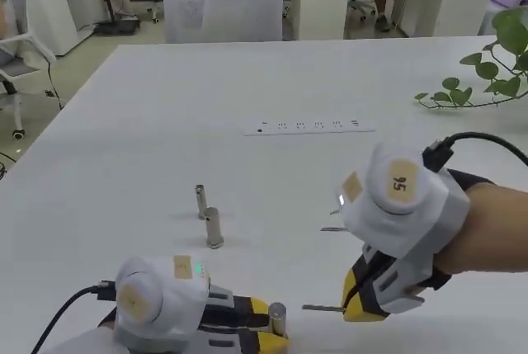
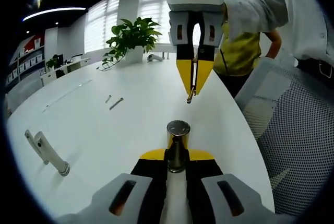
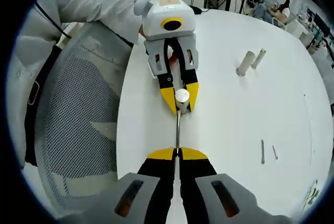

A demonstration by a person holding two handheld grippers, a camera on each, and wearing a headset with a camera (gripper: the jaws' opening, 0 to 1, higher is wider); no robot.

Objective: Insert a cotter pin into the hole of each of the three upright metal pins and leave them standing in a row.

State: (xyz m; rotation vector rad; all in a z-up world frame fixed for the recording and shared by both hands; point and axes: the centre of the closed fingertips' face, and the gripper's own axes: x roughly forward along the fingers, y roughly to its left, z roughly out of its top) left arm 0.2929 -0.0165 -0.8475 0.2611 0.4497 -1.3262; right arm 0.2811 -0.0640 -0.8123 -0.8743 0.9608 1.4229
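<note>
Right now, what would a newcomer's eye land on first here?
The left gripper clamps an upright metal pin at the near edge of the table, while the right gripper aims a cotter pin at it. Two more metal pins stand mid-table beyond.

A: How do my grippers look on your feed?
B: White rounded shells, black jaws, yellow tips. I see a tan "56" sticker [image 1: 400, 182] and black cable [image 1: 487, 139] on the right gripper [image 1: 355, 309], and a green light [image 1: 199, 269] on the left gripper [image 1: 276, 331].
A: And clothing?
B: White coat [image 2: 292, 10], yellow top [image 2: 237, 51] underneath.
</note>
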